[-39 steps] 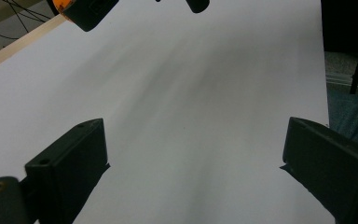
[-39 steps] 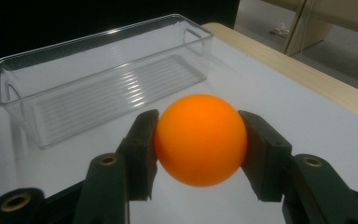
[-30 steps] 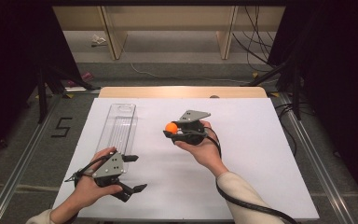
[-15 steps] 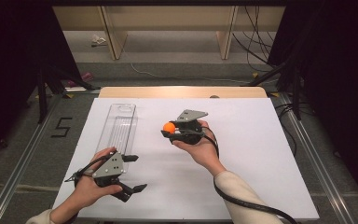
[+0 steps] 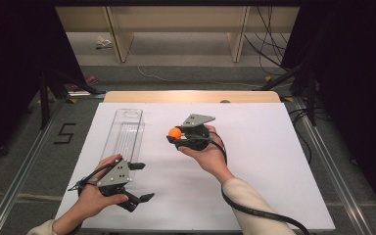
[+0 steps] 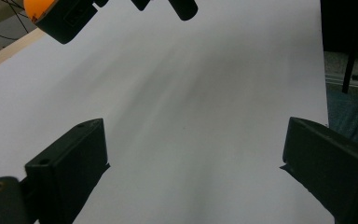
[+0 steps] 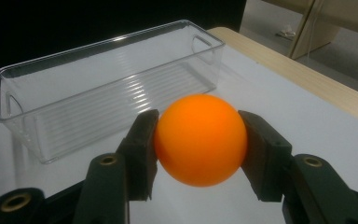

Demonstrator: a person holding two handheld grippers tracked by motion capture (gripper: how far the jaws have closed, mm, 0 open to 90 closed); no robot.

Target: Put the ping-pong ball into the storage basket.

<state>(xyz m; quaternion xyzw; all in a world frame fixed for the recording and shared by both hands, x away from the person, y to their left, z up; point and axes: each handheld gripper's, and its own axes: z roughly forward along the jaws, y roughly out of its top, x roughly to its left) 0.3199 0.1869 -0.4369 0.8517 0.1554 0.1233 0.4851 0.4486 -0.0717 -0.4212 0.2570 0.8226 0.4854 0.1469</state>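
Note:
An orange ball (image 7: pixel 199 139) sits pinched between the two black jaws of my right gripper (image 5: pixel 175 136), held above the white table (image 5: pixel 254 161) near its middle. The ball (image 5: pixel 175 132) points toward a long clear plastic bin (image 5: pixel 124 137) that lies lengthwise at the left; in the right gripper view the bin (image 7: pixel 98 88) is just beyond the ball and has nothing in it. My left gripper (image 5: pixel 141 182) rests low near the front left of the table, jaws wide apart with only bare table between them. The ball (image 6: pixel 38 7) shows at the top left of the left gripper view.
A pale wooden strip (image 5: pixel 191 96) runs along the table's far edge. Beyond it are wooden furniture legs and cables on the floor. A cable (image 5: pixel 259 213) trails from the right gripper along the sleeve. Metal rails (image 5: pixel 24 161) flank the table.
The right gripper with the ball has drifted slightly left toward the bin. The left gripper has stayed put.

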